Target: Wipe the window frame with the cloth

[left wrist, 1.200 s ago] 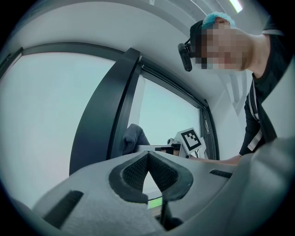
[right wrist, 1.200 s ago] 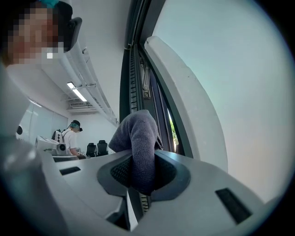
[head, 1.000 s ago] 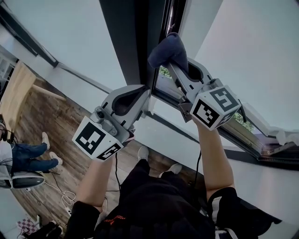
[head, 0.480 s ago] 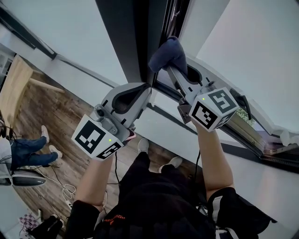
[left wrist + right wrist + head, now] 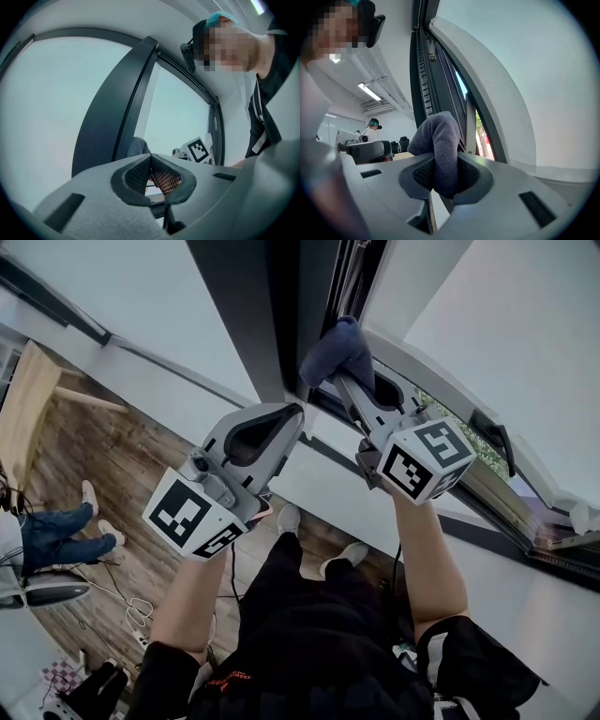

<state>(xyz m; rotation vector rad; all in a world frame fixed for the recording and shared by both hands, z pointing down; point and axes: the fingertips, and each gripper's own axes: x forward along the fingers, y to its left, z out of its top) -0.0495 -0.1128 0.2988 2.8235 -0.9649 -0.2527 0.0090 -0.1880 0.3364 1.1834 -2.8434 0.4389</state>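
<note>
R gripper (image 5: 351,382): clenched on the dark blue-grey cloth (image 5: 337,349), jaws pinching the folded wad, which bulges past the tips.
Cloth pos.: up against the dark window frame (image 5: 272,315), at the edge of the gap where the sash stands ajar; same in the right gripper view, cloth (image 5: 440,140) btwn the jaws of the R gripper (image 5: 445,176), frame (image 5: 423,84) just behind.
L gripper (image 5: 292,420): jaws closed tip to tip, nothing btwn them (image 5: 152,176); held just beside the frame (image 5: 110,108), lower than the R one, apart from the cloth.
Bkgd: wooden floor (image 5: 112,474) below; seated person's jeans (image 5: 56,545) at far left.
</note>
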